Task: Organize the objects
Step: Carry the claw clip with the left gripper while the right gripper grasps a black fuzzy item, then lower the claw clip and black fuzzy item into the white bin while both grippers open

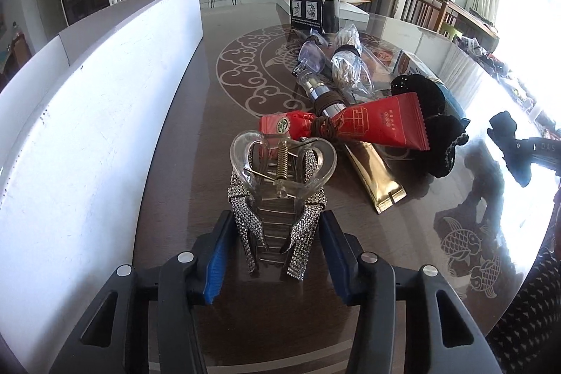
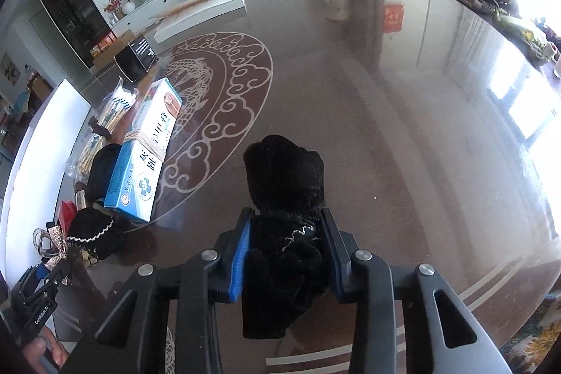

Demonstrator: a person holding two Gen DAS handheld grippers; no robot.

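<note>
Two grippers, each pinching one thing over the shiny brown surface.

The left gripper [image 1: 277,233] has its jaws pinching a sparkly clear hair clip [image 1: 280,184]. Just past the clip lie a red packet [image 1: 382,123] and a gold tube [image 1: 377,177]. The right gripper [image 2: 285,251] has its jaws squeezing a black fuzzy scrunchie [image 2: 285,198]. Far to the left of those jaws lies a blue box [image 2: 143,160].
</note>
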